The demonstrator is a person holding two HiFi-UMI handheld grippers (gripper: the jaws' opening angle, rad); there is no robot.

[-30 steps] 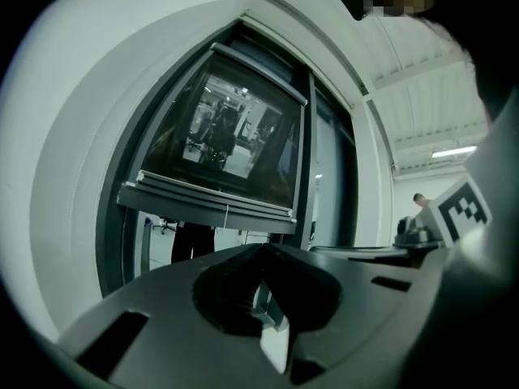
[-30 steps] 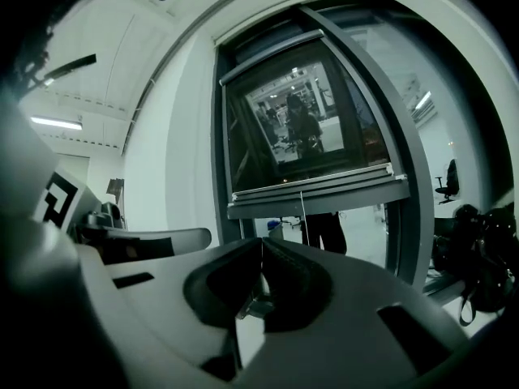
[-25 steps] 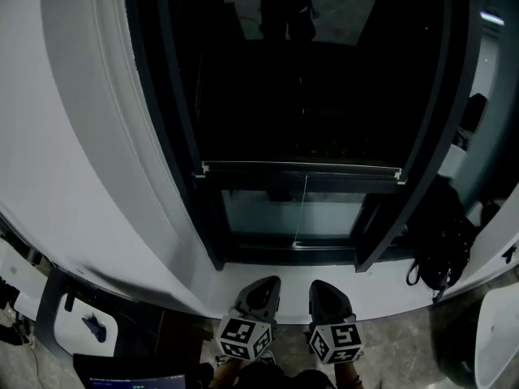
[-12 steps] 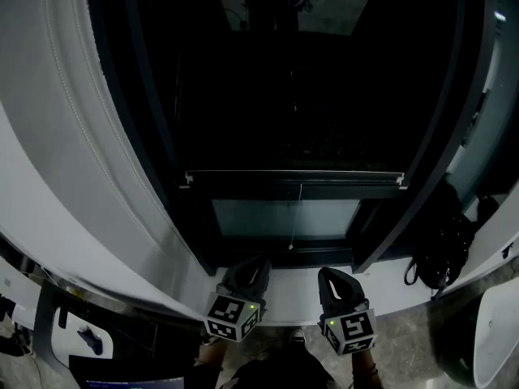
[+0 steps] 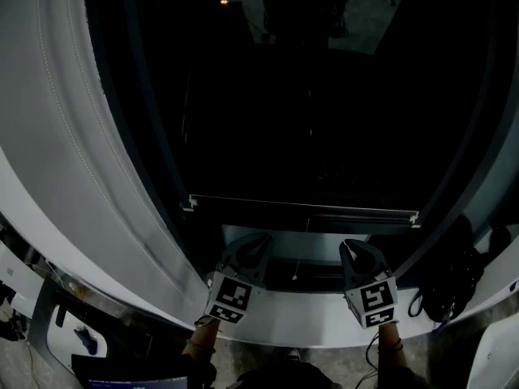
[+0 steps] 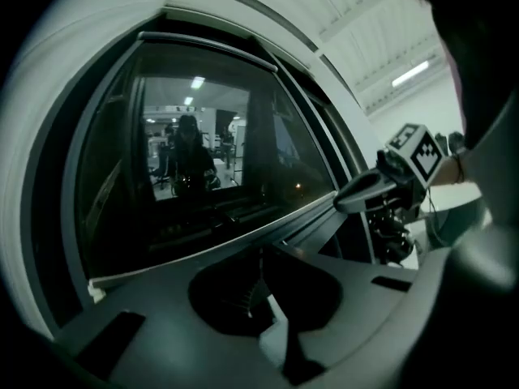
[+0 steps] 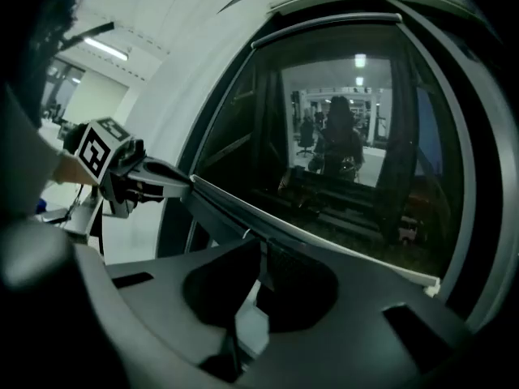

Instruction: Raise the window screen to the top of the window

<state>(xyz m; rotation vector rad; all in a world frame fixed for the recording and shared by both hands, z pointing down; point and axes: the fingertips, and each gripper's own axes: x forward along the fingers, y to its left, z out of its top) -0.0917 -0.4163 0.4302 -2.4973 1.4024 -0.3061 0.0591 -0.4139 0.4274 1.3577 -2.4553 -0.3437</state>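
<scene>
The window screen's pale bottom bar [image 5: 304, 210] runs across the dark window frame, a short way above the sill. In the head view my left gripper [image 5: 258, 241] points up under the bar's left part and my right gripper [image 5: 350, 248] under its right part. Both tips sit just below the bar; contact is not clear. In the left gripper view the left gripper [image 6: 261, 254] has its jaws together with nothing between them, below the bar [image 6: 219, 241]. The right gripper [image 7: 261, 251] is likewise shut below the bar [image 7: 324, 237]. Each gripper shows in the other's view: the right gripper [image 6: 389, 181], the left gripper [image 7: 122, 168].
A thin pull cord [image 5: 296, 270] hangs from the bar's middle between the grippers. The white sill [image 5: 284, 310] lies below them. A black bag [image 5: 442, 286] stands at the right. Curved white wall [image 5: 73, 177] flanks the window on the left. The glass reflects a lit room.
Both grippers have moved forward from the sill's near edge to just under the bar and spread apart. The head camera has shifted, so the window sits lower in view.
</scene>
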